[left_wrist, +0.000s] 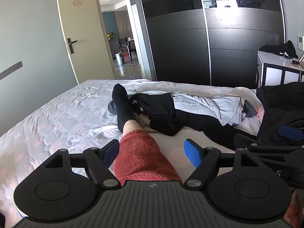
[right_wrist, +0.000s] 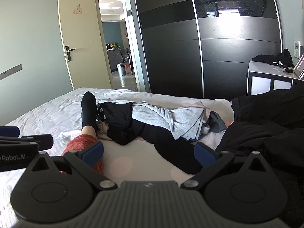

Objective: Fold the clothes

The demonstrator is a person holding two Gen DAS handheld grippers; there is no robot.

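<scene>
A heap of clothes lies across the bed (left_wrist: 57,117): a grey garment (left_wrist: 214,106) (right_wrist: 171,117), black garments (left_wrist: 161,112) (right_wrist: 121,119) and a beige piece (left_wrist: 142,119). A large black garment (left_wrist: 281,104) (right_wrist: 266,125) is bunched at the right. My left gripper (left_wrist: 152,150) stands open above the person's outstretched leg in red fleece trousers (left_wrist: 140,155) and a black sock (left_wrist: 121,102). My right gripper (right_wrist: 150,152) is open over bare sheet, nothing between its blue pads, short of the heap. Each gripper shows at the edge of the other's view.
A dark sliding wardrobe (left_wrist: 209,38) stands beyond the bed's foot. An open door (left_wrist: 76,28) leads to a hallway at the left. A white cabinet (left_wrist: 275,70) with black clothing on top is at the right. The wall (left_wrist: 28,38) runs along the bed's left side.
</scene>
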